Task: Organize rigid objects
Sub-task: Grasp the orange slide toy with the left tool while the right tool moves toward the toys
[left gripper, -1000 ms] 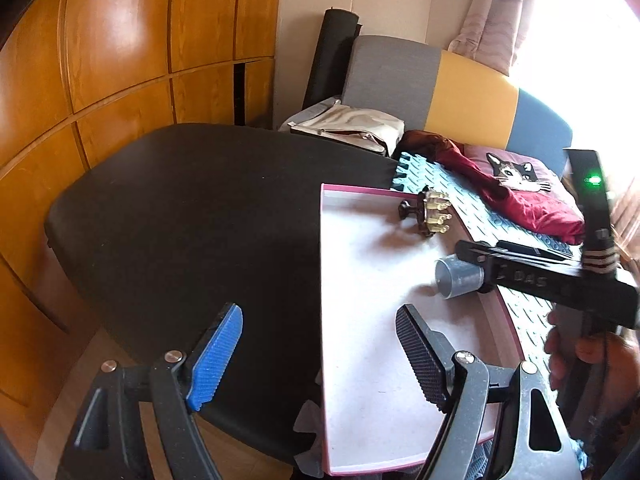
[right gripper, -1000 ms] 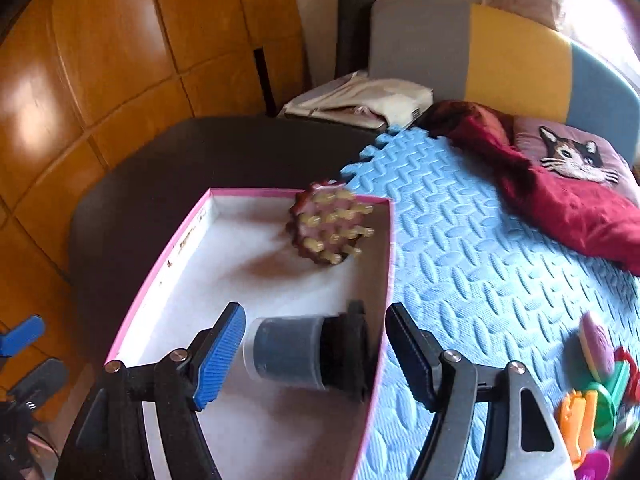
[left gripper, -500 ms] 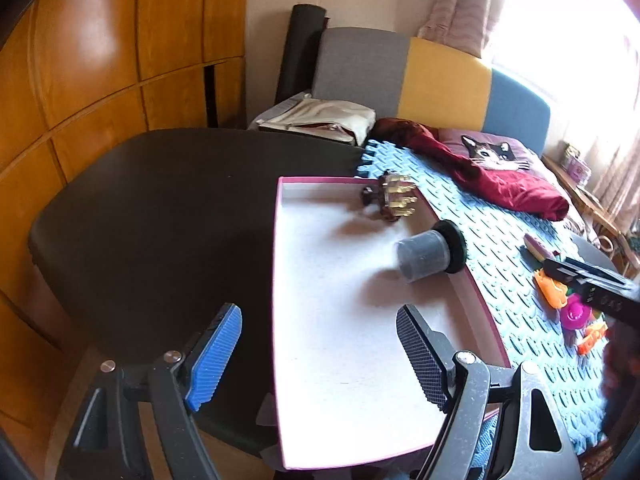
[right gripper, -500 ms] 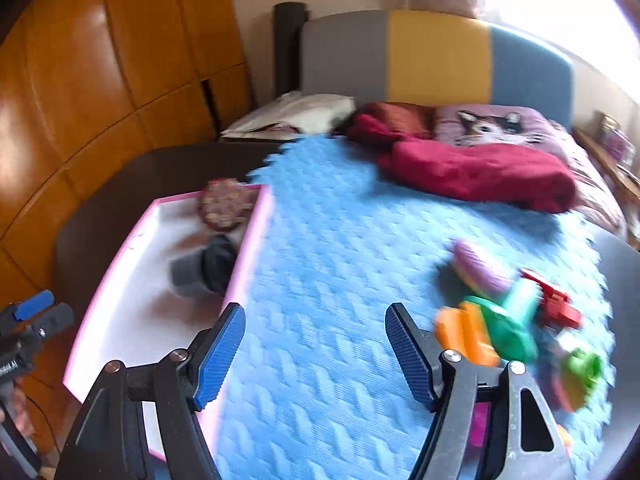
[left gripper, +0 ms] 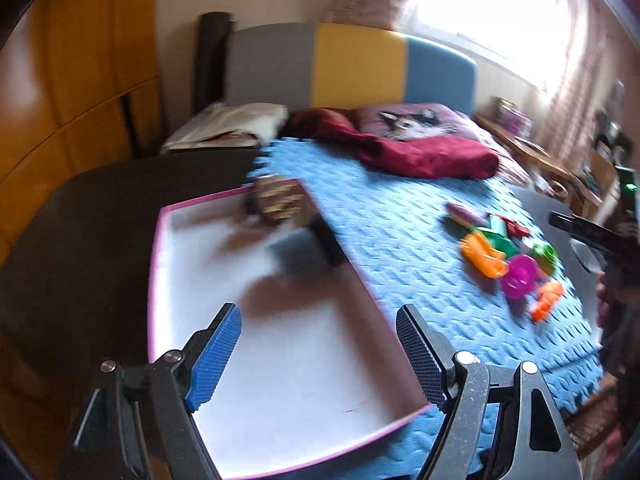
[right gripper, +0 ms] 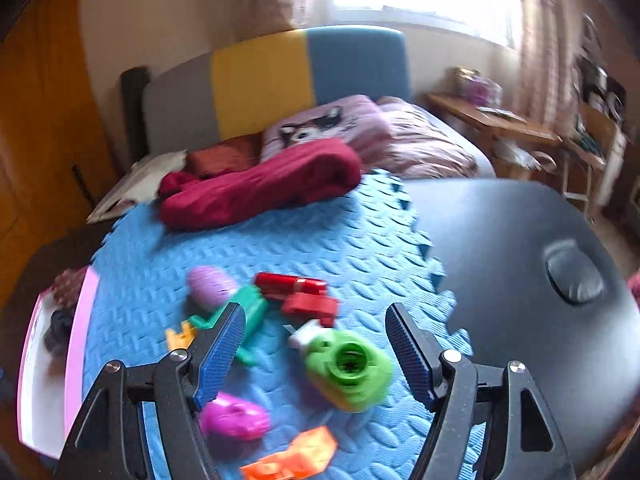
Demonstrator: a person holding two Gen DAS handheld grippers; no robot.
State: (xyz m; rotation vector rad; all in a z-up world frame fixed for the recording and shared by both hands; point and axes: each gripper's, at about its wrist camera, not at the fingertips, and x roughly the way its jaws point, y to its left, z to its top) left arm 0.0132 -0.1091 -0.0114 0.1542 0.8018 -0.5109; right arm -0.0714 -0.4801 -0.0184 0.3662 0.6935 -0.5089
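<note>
The right tongs (right gripper: 314, 354) stand wide open and empty above the green moulded-plastic toy with a round socket (right gripper: 347, 369), lying on the blue foam mat (right gripper: 320, 232). It looks light, stiff and smooth; grip across its body. The left tongs (left gripper: 320, 354) gape empty over the pink-rimmed white tray (left gripper: 256, 368).

left gripper (left gripper: 319, 350) jaws apart, empty; right gripper (right gripper: 316, 344) likewise, though view blurred.

Black table (right gripper: 500, 248) under blue foam mat (right gripper: 320, 236), pink-rimmed tray (left gripper: 272, 360) alongside.
</note>
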